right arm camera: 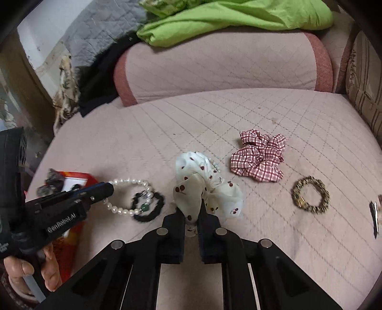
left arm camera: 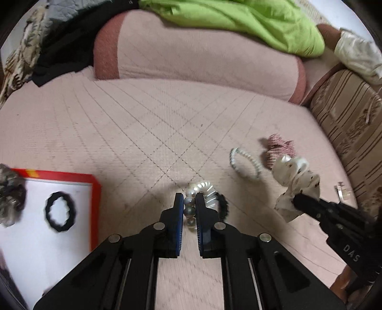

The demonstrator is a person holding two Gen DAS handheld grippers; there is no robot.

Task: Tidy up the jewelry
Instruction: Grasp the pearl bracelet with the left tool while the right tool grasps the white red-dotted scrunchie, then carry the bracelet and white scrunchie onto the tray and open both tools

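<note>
My left gripper [left arm camera: 189,202] is shut on a pearl bracelet [left arm camera: 189,201], whose white loop shows in the right wrist view [right arm camera: 126,198]. A black hair tie [right arm camera: 152,209] lies under it. My right gripper [right arm camera: 192,209] is shut on a white cherry-print scrunchie [right arm camera: 203,188], also seen lifted in the left wrist view [left arm camera: 296,181]. A red-rimmed white tray [left arm camera: 95,188] at the left holds a black hair tie [left arm camera: 61,211] and a furry grey scrunchie [left arm camera: 9,195].
On the pink quilted bed lie a red plaid scrunchie [right arm camera: 259,155], a gold-black beaded bracelet [right arm camera: 310,194], a small bead bracelet [left arm camera: 244,163] and a dark hair clip [right arm camera: 374,218]. A pink bolster [left arm camera: 191,54] and green cloth [left arm camera: 238,19] are behind.
</note>
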